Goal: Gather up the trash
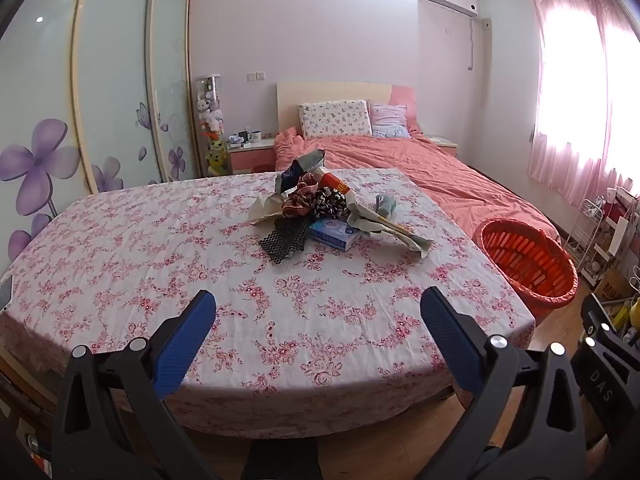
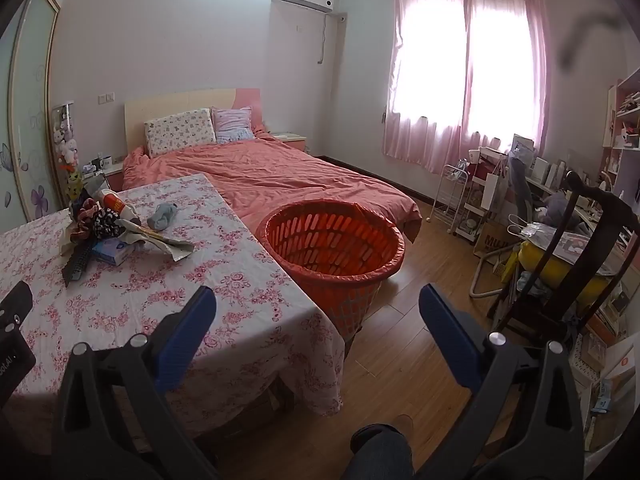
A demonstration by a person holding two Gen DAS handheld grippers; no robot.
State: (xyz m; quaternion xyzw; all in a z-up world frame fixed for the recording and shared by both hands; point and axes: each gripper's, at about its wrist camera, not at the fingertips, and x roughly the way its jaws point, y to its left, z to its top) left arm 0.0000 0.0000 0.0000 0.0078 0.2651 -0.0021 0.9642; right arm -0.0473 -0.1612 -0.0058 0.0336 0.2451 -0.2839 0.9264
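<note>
the trash heap (image 1: 320, 204) of crumpled paper, a checked cloth, a black mesh strip and a flat blue packet lies near the far middle of the table (image 1: 140, 248), whose floral cloth is wrinkled and hangs over its edges. the round slotted orange basket (image 2: 340, 240) stands just beside the table's right edge, on wooden floor. the left gripper (image 1: 318, 332) and right gripper (image 2: 318, 332) gape wide with ribbed blue pads, holding nothing, over the table's bare near side
</note>
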